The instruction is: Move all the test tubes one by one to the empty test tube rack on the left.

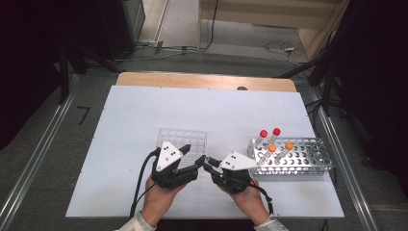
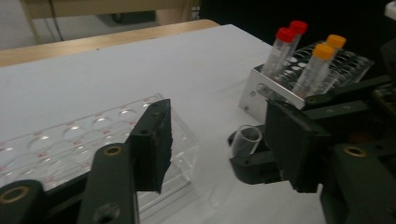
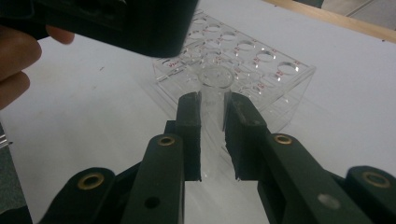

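A clear, uncapped tube [image 3: 214,86] is clamped between the jaws of my right gripper [image 3: 212,107], mouth pointing away from its camera. In the high view my right gripper [image 1: 208,162] points left toward my left gripper [image 1: 192,158], in front of the clear plastic rack [image 1: 183,138]. My left gripper [image 2: 219,144] is open wide, and the tube's open end [image 2: 247,139] sits between its jaws without touching them. The clear rack [image 3: 252,65] has several empty wells.
A metal rack [image 1: 308,161] stands to the right with two red-capped tubes [image 1: 269,136] and two orange-capped tubes [image 1: 280,150] leaning in it. A white sheet [image 1: 144,110] covers the table. Bare floor and cables lie beyond the far edge.
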Tool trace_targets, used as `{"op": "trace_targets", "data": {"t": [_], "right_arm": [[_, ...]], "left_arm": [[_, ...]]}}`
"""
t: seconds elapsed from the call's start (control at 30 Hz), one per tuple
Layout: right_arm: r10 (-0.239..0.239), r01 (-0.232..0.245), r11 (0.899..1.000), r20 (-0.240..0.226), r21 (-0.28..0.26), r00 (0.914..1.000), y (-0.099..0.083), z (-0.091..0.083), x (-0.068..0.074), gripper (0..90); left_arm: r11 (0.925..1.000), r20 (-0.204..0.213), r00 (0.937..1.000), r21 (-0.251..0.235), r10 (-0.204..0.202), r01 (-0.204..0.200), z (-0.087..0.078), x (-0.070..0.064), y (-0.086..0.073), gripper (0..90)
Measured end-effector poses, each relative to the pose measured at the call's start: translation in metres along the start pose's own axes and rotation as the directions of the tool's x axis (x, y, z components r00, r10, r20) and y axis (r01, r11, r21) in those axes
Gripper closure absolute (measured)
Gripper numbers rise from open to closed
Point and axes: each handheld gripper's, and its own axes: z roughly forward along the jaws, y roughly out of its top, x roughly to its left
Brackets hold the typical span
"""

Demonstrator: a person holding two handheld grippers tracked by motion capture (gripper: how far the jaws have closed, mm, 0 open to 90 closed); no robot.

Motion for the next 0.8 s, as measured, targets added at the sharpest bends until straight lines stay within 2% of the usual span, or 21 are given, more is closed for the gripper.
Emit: {"op": "trace_targets", "data": {"t": [0.03, 0.13, 0.3, 0.4, 0.57, 0.8], "right_arm": [[-0.002, 0.002, 1.0, 0.0, -0.002, 1.0, 0.0, 0.0, 0.001, 73.4], [-0.014, 0.014, 1.0, 0.004, -0.003, 0.9999, 0.0, 0.0, 0.003, 73.4], [-0.021, 0.021, 1.0, 0.006, -0.005, 0.9998, 0.001, 0.0, 0.006, 73.4], [-0.03, 0.03, 1.0, 0.006, -0.008, 0.9995, 0.001, -0.001, 0.007, 73.4], [-0.03, 0.03, 1.0, 0.01, -0.005, 0.9995, 0.001, -0.001, 0.007, 73.4], [-0.027, 0.027, 1.0, 0.004, -0.005, 0.9996, 0.0, -0.001, 0.006, 72.7]], "left_arm": [[1.0, 0.0, 1.0, 0.0, 0.0, 0.0, 0.0, 0.0, 0.0, 49.2], [0.9995, 0.035, 0.9994, 0.033, 0.001, -0.002, 0.006, -0.002, 0.0, 53.8], [0.9977, 0.044, 0.999, 0.067, -0.001, -0.002, 0.011, -0.003, -0.001, 59.4], [0.9974, 0.052, 0.9986, 0.072, 0.0, -0.004, 0.012, -0.003, -0.001, 67.1], [0.9969, 0.061, 0.9981, 0.078, 0.009, -0.014, 0.013, -0.005, -0.002, 74.3], [0.9965, 0.052, 0.9985, 0.081, 0.016, -0.02, 0.014, -0.005, -0.001, 76.6]]}}
